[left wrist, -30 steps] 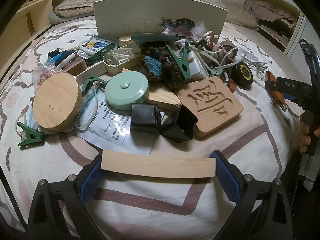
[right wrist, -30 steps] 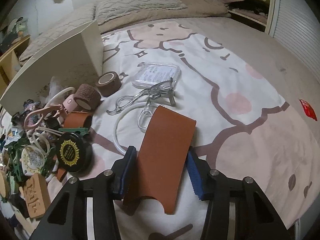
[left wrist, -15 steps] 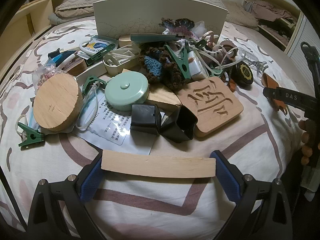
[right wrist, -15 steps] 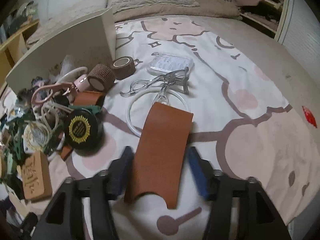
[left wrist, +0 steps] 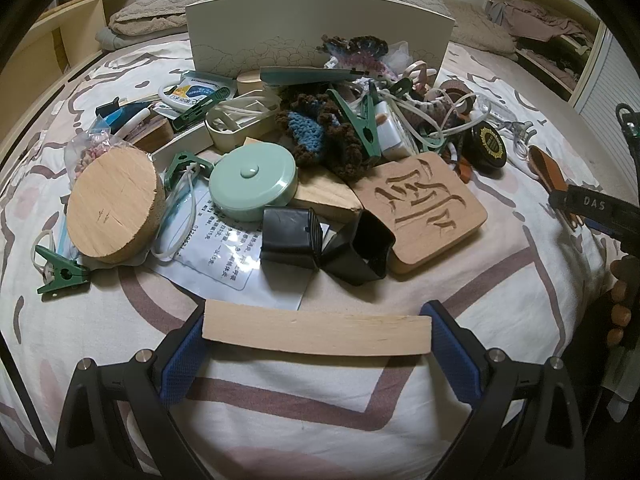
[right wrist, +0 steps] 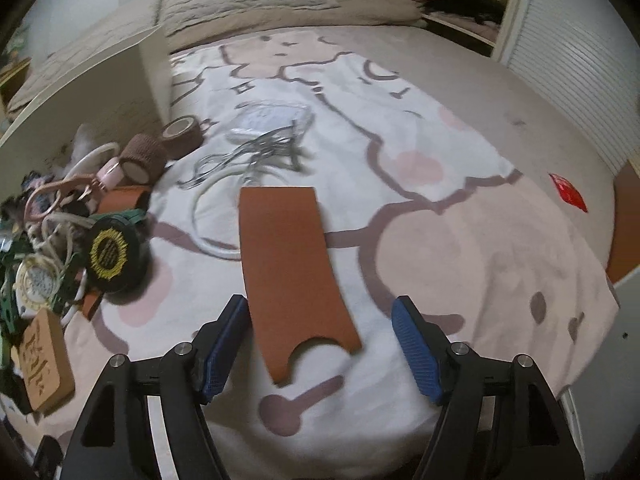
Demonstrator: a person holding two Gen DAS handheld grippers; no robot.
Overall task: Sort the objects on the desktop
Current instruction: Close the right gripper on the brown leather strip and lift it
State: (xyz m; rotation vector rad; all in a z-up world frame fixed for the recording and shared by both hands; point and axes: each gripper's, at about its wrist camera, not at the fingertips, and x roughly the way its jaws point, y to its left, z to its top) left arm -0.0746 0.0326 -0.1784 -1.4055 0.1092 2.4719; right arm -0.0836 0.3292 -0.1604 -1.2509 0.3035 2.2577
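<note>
Clamped crosswise in the left gripper (left wrist: 318, 336): a pale wooden strip (left wrist: 316, 330), one blue pad (left wrist: 182, 360) pressed on each end, held above a patterned bedspread (left wrist: 320, 400). Beyond it, toward 12 o'clock, a heap of unsorted clutter: black folded rubber sleeves (left wrist: 324, 244), a carved wooden block (left wrist: 424, 208) at 1 o'clock, a mint-green round tape measure (left wrist: 254, 184), a round cork lid (left wrist: 114, 204) at 10 o'clock, a green clip (left wrist: 60, 274) near the left edge, brown-and-blue crochet pieces (left wrist: 324, 136), and a white board (left wrist: 320, 32) standing upright behind the pile. At 3 o'clock in the left wrist view, part of the other tool and the fingertips of a hand (left wrist: 618, 304).

Spread apart and gripping nothing: the right gripper (right wrist: 320, 340), blue pads clear of a brown leather sleeve (right wrist: 292, 272) lying flat on the bedspread between them, its notched end nearest the camera; left pad close beside the sleeve's edge, right pad well apart. Past the sleeve at 12 o'clock, a white cord loop (right wrist: 212, 220), a metal eyelash curler (right wrist: 256, 148) and a clear packet (right wrist: 272, 118). At 10 o'clock, two brown bandage rolls (right wrist: 160, 148); at 9 o'clock, a black round tin with a gold emblem (right wrist: 114, 256). Right wrist view slightly blurred. Small red wrapper (right wrist: 568, 192) alone at 2 o'clock.
</note>
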